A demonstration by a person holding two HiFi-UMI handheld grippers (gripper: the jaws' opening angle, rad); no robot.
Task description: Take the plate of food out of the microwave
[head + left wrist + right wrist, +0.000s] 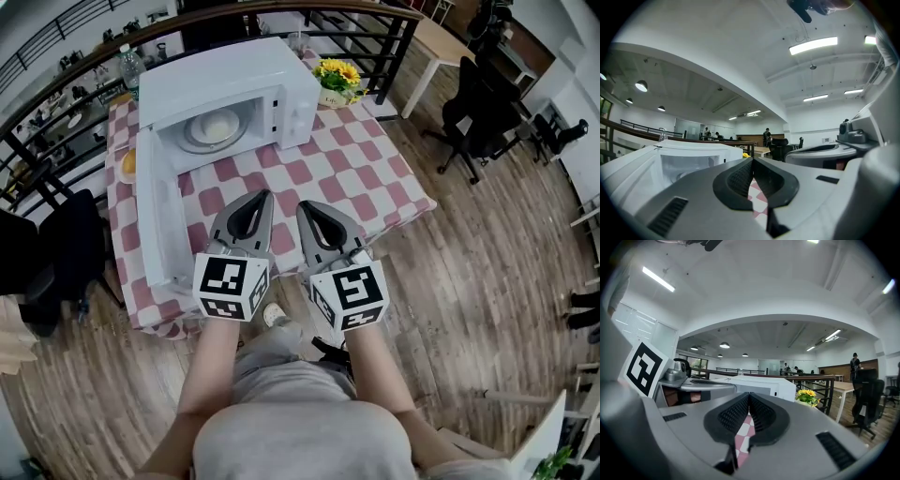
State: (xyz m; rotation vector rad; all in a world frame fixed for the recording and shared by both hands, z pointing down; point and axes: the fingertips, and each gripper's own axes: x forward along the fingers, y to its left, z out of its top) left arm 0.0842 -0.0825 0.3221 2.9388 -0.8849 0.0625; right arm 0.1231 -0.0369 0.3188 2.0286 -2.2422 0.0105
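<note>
A white microwave (234,80) stands at the far side of the checkered table (347,159), its door (159,220) swung open to the left. Inside it sits a plate (214,128) with pale round food on it. My left gripper (261,194) and right gripper (306,205) hover side by side over the table's near edge, well short of the microwave. Both are shut with nothing between the jaws. In the left gripper view the microwave (675,157) shows low at the left; in the right gripper view the microwave (759,383) lies ahead.
A pot of yellow flowers (337,80) stands right of the microwave. A water bottle (131,66) is behind it at the left, and a small dish (127,164) lies beyond the open door. A black railing (375,37) runs behind the table. Office chairs (483,103) stand at the right.
</note>
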